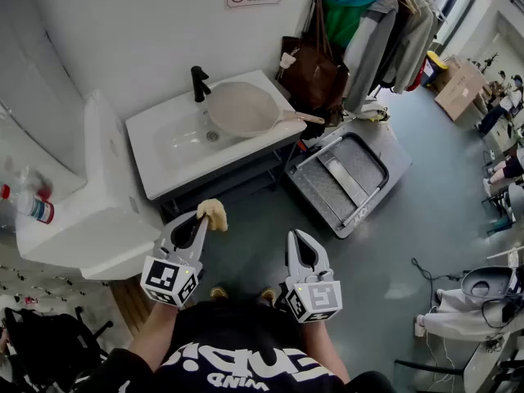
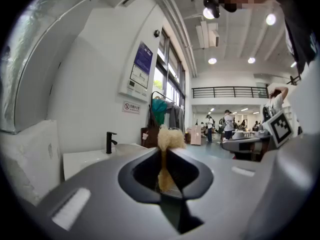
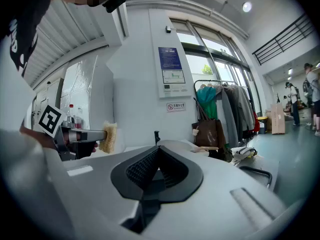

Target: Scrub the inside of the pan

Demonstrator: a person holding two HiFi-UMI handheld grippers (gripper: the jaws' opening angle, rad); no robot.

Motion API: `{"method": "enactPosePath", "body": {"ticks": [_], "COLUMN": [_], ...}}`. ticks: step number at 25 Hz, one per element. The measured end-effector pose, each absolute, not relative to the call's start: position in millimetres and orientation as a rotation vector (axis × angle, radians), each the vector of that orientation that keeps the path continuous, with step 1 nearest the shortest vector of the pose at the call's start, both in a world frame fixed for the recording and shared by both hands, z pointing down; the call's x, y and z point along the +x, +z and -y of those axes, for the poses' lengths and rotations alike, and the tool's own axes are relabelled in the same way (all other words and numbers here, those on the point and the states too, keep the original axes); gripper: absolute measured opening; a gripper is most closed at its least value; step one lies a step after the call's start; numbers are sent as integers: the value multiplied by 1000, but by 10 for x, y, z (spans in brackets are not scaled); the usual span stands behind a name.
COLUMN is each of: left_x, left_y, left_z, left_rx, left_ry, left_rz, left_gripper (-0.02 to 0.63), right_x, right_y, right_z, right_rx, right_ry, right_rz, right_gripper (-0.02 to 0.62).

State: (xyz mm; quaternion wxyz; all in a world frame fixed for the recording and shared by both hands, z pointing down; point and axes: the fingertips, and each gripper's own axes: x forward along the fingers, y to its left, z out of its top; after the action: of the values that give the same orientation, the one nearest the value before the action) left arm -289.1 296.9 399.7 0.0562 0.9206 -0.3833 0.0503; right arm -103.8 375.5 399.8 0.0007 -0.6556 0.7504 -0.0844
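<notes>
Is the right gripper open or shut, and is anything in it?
Shut and empty. In the right gripper view, the right gripper has its jaws together at the tips, with nothing between them.

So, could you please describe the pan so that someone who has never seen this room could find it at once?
Against the white wall stands a white washbasin counter. The pan lies at its right end, just right of the black tap. It is the only round, pale beige thing there, with its handle pointing towards the brown bag.
</notes>
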Motion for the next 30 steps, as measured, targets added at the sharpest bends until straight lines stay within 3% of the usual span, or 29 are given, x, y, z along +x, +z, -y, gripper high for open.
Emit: {"method": "enactPosePath", "body": {"ticks": [30], "left_x": [-3022], "left_y": [4171], "left_z": [-2744], "left_rx": [2829], "left_ry": [151], "left_rz": [1020], "left_gripper": [29], "right_x": [-1365], "right_y": [3960], "right_z": [-3686], "right_rx": [-2107], "right_ry": [-206], "right_rz": [-2349], "right_gripper": [8]}}
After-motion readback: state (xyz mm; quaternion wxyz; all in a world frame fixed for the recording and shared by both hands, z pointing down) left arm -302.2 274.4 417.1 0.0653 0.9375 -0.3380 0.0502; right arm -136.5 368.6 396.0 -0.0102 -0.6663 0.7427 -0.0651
